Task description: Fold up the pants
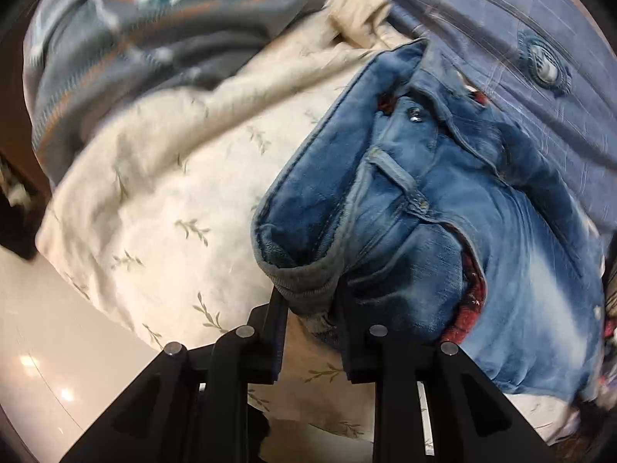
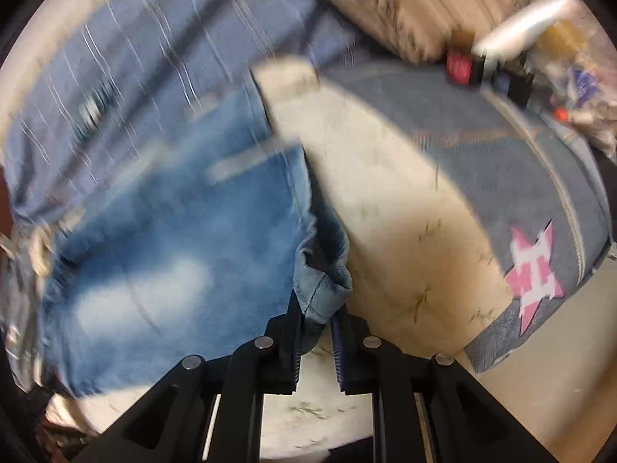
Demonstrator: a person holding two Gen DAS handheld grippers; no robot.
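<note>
Jaws on both sides are clamped onto denim right now. The left gripper [image 1: 310, 303] has a rolled-over bit of the jeans [image 1: 443, 208] pinched between its fingers, looks like a waistband corner or a thick hem, with the rivet button and a belt loop just beyond it. The right gripper [image 2: 315, 320] has bitten a folded edge of the same pants, a seam corner bunched up between the pads.

The pants sit on a cream bedsheet with a little leaf print [image 1: 162, 208], so this is a bed, not a counter. They're toward the far side of the sheet from the left camera, with a blue plaid cloth [image 1: 501, 19] right behind them and a grey sweatshirt with a teal and orange logo [image 1: 127, 4] further off. The right view is blurry, but another denim piece with a pink star patch [image 2: 534, 270] lies beside the sheet.

My read: this is the pick-up-and-spread stage, both edges grabbed, the fabric partly raised and bunched, no fold made yet. There's some red plaid lining [image 1: 470, 305] poking out, so the pants aren't lying flat.

Next move probably calls for pulling the two grips apart to tension the cloth, then laying it flat on the bare sheet before bringing one leg over the other. Can't tell whether each grip has one layer or several.
</note>
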